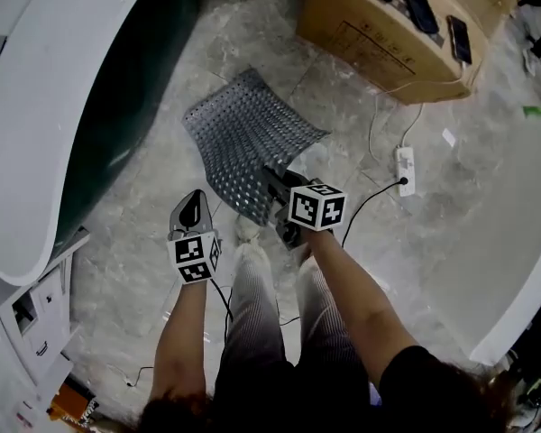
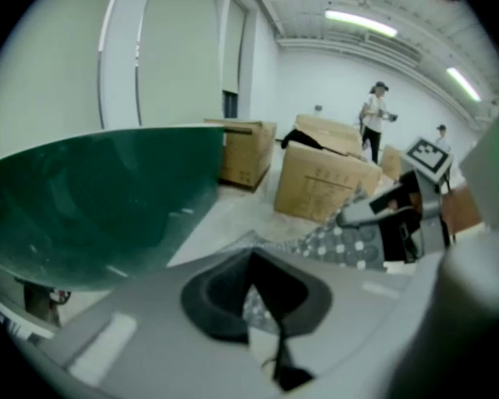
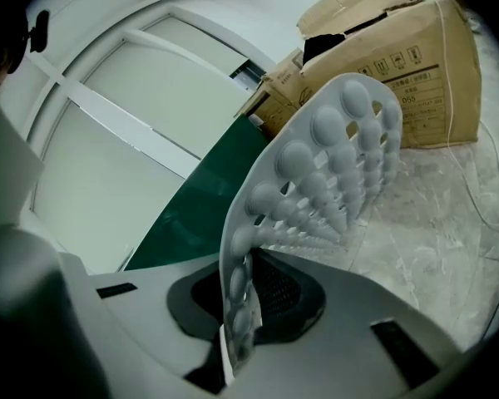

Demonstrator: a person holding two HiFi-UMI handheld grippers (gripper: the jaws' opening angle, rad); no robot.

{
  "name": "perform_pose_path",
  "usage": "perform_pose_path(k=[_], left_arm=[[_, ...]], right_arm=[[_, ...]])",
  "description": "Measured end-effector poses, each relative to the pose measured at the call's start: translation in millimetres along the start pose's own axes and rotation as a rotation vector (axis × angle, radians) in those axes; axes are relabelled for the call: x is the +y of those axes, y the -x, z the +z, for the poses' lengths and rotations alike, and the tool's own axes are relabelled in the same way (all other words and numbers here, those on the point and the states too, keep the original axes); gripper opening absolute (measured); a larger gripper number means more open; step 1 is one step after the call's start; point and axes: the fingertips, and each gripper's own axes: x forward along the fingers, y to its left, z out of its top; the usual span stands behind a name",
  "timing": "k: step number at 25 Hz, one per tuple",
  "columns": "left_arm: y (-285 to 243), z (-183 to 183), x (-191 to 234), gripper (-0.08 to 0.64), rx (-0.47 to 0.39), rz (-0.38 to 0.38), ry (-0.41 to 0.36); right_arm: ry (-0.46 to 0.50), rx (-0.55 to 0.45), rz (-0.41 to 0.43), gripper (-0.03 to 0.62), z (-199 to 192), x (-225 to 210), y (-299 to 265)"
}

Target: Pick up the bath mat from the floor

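Note:
The bath mat (image 1: 248, 142) is grey rubber, full of holes, with suction cups on its underside. My right gripper (image 1: 272, 180) is shut on its near edge, and the mat hangs lifted and curled above the marble floor. In the right gripper view the mat (image 3: 333, 156) rises edge-on from between the jaws of the right gripper (image 3: 237, 322). My left gripper (image 1: 192, 207) hovers to the left of the mat, apart from it, its jaws together and holding nothing. In the left gripper view the left gripper (image 2: 262, 306) points toward the mat (image 2: 349, 239).
A big white tub with a green side (image 1: 117, 88) curves along the left. A cardboard box (image 1: 388, 34) with phones on it stands at the back right. A power strip (image 1: 405, 170) and cables lie on the floor. Another white curved edge (image 1: 532, 296) is at the right.

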Motion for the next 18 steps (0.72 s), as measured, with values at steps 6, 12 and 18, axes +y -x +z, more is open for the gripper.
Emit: perform_pose_path(k=[6,12,18], left_arm=[[36.7,40.1,8.9,0.006,-0.059,0.012,0.018],[74.8,72.9,14.7,0.006,-0.097,-0.004,-0.008],[126.0,105.4,27.3,0.006,-0.153,-0.019,0.019]], right_arm=[[0.018,-0.018,0.007,0.015,27.8,43.0,22.5],[0.008,-0.040,0.000,0.015,47.6,80.7,41.2],[0.010,-0.075,0.011,0.015,67.2,121.0,65.6]])
